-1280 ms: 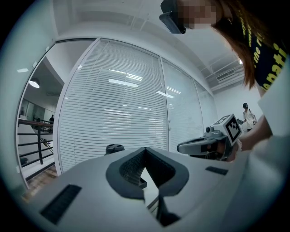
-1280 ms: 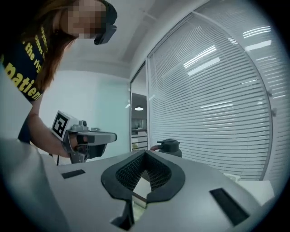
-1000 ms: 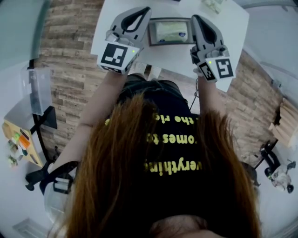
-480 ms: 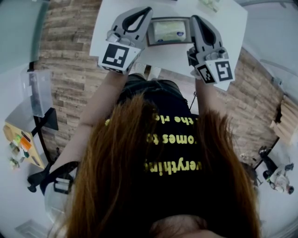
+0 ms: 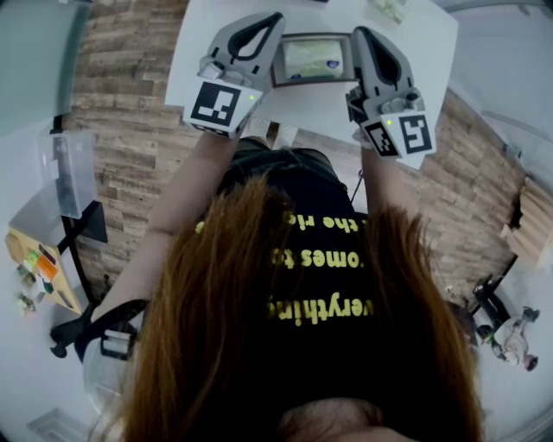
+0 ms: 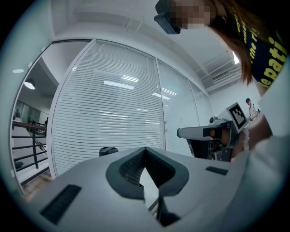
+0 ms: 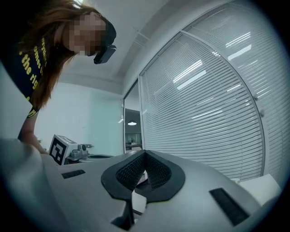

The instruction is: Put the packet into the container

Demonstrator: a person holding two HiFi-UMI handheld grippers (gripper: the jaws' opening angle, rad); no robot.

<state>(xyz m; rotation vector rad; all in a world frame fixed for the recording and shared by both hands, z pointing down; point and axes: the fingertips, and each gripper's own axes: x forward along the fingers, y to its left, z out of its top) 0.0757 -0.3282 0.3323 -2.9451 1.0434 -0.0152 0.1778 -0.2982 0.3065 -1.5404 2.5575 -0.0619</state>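
Head view: container on white surface, top centre of frame, packet lying inside. Left hand-held gripper just left of container, right hand-held gripper just right; contact unclear.

Left gripper view: jaw tips together, holding nothing.

Right gripper view: jaws fully closed, empty.

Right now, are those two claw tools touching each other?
Apart. The head view shows the left gripper and right gripper on opposite sides of the container, its whole width between them.
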